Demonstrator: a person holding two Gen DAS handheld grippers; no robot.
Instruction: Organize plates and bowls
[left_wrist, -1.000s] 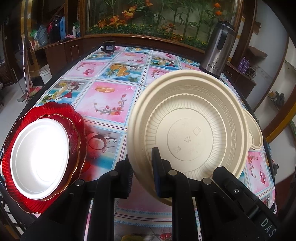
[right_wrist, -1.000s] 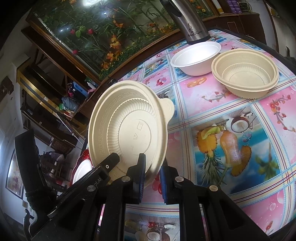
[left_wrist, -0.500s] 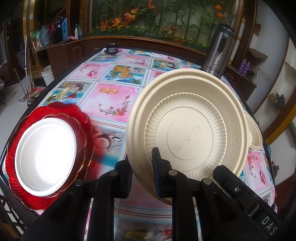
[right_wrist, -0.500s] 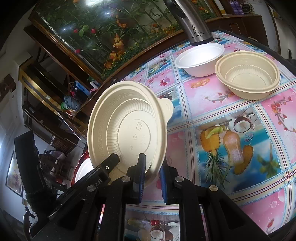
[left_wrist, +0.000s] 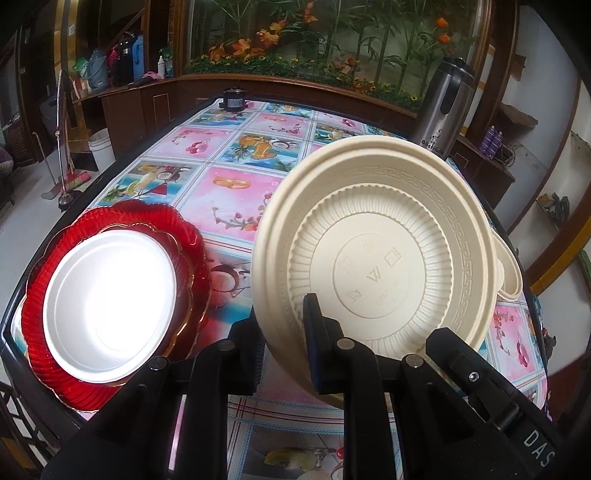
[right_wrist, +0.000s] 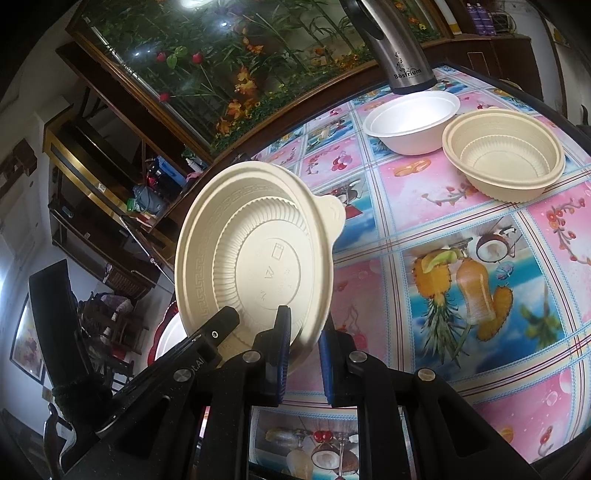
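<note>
Both grippers are clamped on one cream plate (left_wrist: 373, 254), held up on edge above the bench (left_wrist: 236, 173), underside with the embossed marks facing both cameras.

Left gripper (left_wrist: 284, 350): fingers (left_wrist: 321, 347) pinch the plate's lower rim, one in front, the other behind the plate. A second black gripper body sits just right of it at the same rim.

Right gripper (right_wrist: 301, 354): fingers (right_wrist: 279, 350) closed on the plate (right_wrist: 255, 258) rim from below, rim sandwiched between the blue pads. Plate tab points up-right in this view. Left gripper body visible at lower left of the plate here.

Plate position: in the air, tilted, over the near half of the bench, not touching it.

Other items:
- Red plate (left_wrist: 184, 236) at the near left bench corner, white plate (left_wrist: 107, 302) stacked inside it. Glare washes out the white one's detail. Just left of the held plate, apart from it.
- White bowl (right_wrist: 410, 122) and cream bowl (right_wrist: 504, 155) upright on the far right side of the bench (right_wrist: 424, 229), just beside each other; can't tell if they touch.
- Steel flask (right_wrist: 399, 48) stands behind the white bowl at the bench edge.
- Small black object (left_wrist: 233, 100) at the far end of the bench; too small to identify.
</note>
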